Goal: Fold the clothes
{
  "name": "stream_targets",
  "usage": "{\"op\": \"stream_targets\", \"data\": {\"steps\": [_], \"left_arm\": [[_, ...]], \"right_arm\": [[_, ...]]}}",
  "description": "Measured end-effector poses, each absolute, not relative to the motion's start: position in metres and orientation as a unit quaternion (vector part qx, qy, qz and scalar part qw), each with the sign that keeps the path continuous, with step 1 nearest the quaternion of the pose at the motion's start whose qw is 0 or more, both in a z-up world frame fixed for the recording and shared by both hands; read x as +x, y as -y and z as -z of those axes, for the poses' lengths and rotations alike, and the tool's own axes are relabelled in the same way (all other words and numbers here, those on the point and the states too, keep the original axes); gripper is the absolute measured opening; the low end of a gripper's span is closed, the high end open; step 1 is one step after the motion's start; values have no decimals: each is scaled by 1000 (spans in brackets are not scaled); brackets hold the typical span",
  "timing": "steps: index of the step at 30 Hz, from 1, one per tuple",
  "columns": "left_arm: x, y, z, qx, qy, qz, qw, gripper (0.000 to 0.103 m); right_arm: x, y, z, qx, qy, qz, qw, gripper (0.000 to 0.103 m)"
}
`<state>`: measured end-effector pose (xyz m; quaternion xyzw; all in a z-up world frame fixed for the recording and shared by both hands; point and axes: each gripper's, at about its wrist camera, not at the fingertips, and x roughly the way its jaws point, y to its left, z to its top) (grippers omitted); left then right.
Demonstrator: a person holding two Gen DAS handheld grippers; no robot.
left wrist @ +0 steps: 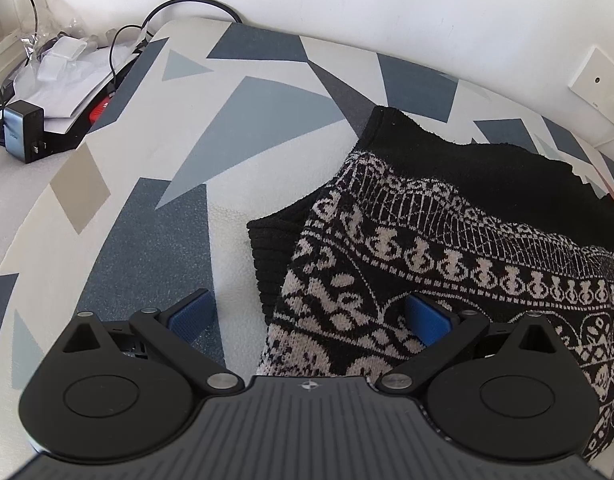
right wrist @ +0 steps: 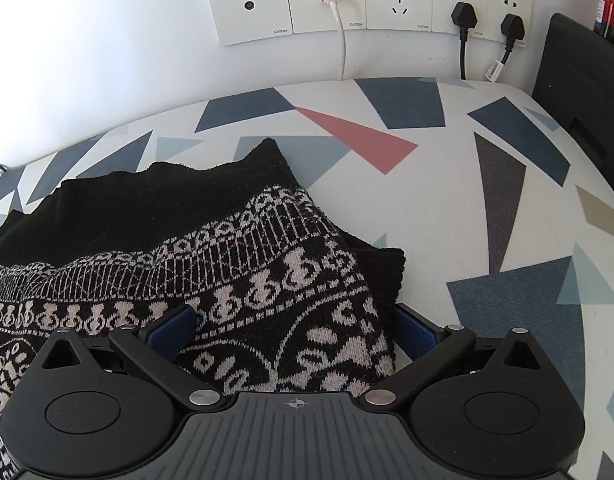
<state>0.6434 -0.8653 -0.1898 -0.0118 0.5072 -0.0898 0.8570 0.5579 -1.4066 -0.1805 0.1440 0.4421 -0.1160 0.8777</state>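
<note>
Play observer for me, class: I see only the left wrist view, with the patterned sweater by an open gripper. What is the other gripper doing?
Observer: The right gripper is open, and the sweater edge lies between its fingers.
Operator: Is anything plugged into the wall behind it?
Observer: Yes, two black plugs sit in the wall sockets, and a white cable runs down from another plate.
Operator: Any colour on the table cover I can't see?
Observer: A red-pink triangle is printed on the table cover beyond the sweater.
</note>
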Motion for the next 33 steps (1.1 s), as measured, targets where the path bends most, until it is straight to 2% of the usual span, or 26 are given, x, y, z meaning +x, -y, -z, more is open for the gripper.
{"op": "stream_targets", "data": {"steps": [7, 12, 33], "left_arm": [[640, 873, 187, -2, -501, 110, 859, 99], [639, 880, 189, 1, -501, 124, 856, 103], [634, 870, 190, -7, -487, 149, 861, 103]], "right_arm": [[559, 1406, 180, 144, -442, 117, 878, 102], [560, 1406, 179, 143, -444, 117, 877, 102], [559, 1407, 179, 143, -443, 114, 878, 102]]}}
